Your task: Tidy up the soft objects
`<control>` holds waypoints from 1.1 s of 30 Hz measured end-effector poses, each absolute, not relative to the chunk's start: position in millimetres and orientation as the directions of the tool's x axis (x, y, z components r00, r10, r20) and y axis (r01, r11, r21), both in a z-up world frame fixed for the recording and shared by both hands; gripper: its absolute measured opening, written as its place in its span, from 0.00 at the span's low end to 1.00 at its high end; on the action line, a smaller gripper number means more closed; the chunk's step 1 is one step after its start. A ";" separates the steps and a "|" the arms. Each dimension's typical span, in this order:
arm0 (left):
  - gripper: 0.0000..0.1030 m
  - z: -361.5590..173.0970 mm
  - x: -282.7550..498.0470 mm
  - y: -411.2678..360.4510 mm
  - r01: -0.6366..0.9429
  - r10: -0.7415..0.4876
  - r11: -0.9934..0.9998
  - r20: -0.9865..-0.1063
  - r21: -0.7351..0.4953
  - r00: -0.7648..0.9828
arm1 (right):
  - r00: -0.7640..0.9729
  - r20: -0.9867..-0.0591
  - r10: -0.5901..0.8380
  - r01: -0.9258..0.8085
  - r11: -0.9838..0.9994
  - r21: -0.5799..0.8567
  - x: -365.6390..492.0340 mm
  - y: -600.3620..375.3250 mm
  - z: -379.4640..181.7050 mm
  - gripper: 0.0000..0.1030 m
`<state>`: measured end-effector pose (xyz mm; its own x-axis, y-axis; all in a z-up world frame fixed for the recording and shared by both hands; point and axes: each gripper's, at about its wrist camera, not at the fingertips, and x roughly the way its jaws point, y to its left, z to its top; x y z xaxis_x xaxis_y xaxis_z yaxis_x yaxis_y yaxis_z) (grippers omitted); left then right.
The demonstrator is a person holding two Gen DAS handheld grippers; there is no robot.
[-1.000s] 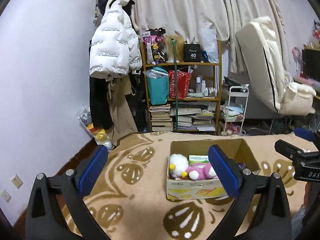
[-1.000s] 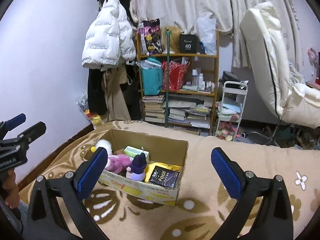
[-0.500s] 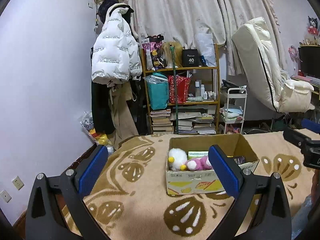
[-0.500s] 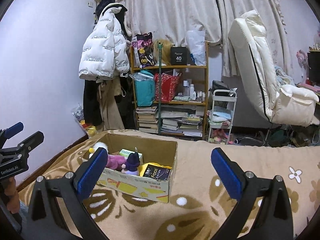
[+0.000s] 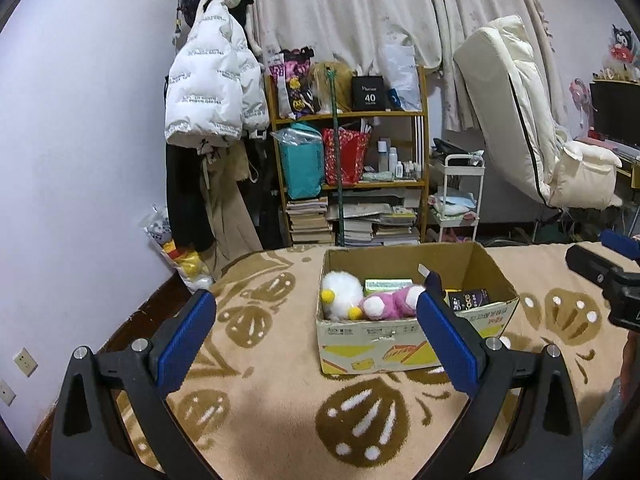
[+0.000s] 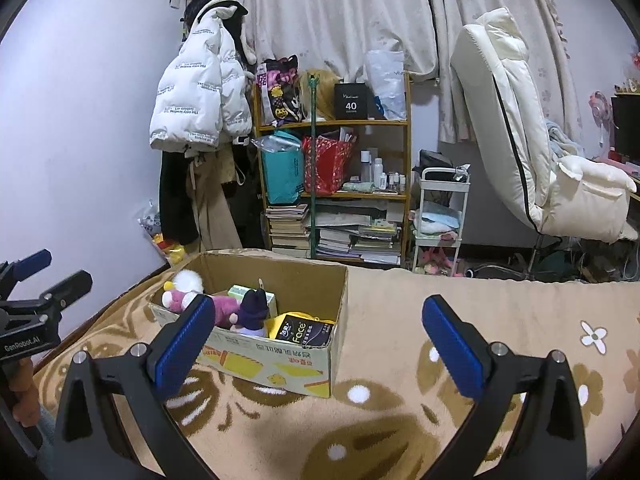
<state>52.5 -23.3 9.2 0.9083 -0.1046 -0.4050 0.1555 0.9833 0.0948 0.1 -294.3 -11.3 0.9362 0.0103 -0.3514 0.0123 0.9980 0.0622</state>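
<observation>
An open cardboard box [image 5: 404, 350] stands on a beige patterned blanket [image 5: 260, 400]. It holds a white plush [image 5: 340, 294], a pink plush [image 5: 390, 304], a green pack [image 5: 387, 283] and a dark "Face" pack [image 5: 468, 299]. In the right wrist view the box [image 6: 280, 368] also shows a purple-hatted doll [image 6: 254, 312] and a yellow item [image 6: 280, 322]. My left gripper [image 5: 316, 344] is open and empty, short of the box. My right gripper [image 6: 320, 348] is open and empty, near the box's right front corner.
A wooden shelf [image 5: 348, 176] with books and bags stands against the far wall, beside hanging coats [image 5: 212, 92]. A white cart [image 5: 460, 200] and a cream recliner [image 5: 532, 128] stand to the right. The blanket's left edge drops to the floor by the wall.
Both grippers have tilted up and drawn back a little, so the box sits lower and farther in both views. Both stay open and empty.
</observation>
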 end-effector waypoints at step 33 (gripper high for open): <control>0.97 0.8 55.6 -24.8 0.141 -0.091 0.986 -0.410 0.092 0.907 | 0.929 -0.370 0.001 0.027 0.997 0.070 8.2 -297.7 -22.7 1.00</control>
